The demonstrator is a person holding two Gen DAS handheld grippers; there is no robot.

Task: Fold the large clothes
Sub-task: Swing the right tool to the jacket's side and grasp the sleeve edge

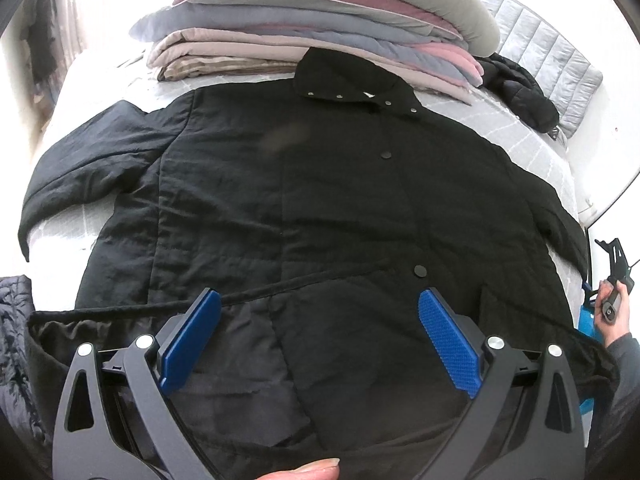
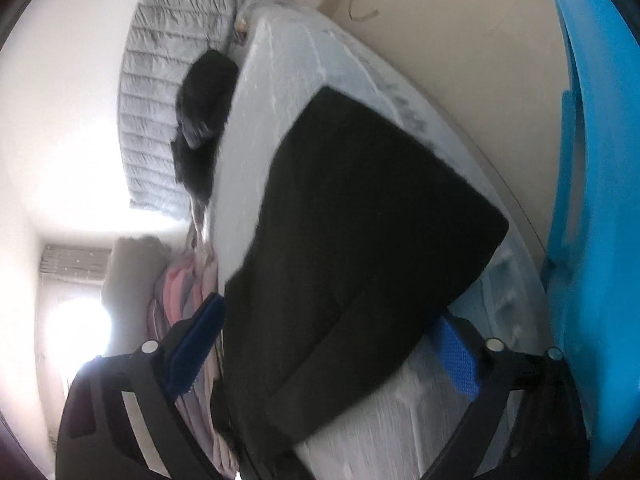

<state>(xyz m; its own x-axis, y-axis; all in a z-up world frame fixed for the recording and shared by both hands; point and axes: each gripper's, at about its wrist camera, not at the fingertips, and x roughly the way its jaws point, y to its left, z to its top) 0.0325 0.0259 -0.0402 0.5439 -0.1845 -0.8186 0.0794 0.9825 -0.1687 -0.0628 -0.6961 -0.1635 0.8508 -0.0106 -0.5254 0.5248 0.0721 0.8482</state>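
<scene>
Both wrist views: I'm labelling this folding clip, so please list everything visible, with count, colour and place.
Black coat: one, black, spread flat on the bed, collar toward the stack.
Bed: one, grey-white checked cover, under the coat.
Stack of folded bedding: one pile, grey, pink and beige, at the head of the bed.
Small dark jacket: one, black, crumpled beside the stack.
Grey quilted piece: one, light grey, behind the small jacket.
Blue plastic object: one, bright blue, beside the bed.
Left gripper: open over the coat's hem.
Right gripper: open, at the bed's edge; coat sleeve between the fingers.

blurred: right wrist view | cut off: coat [image 1: 320, 200] hem, bottom edge
</scene>
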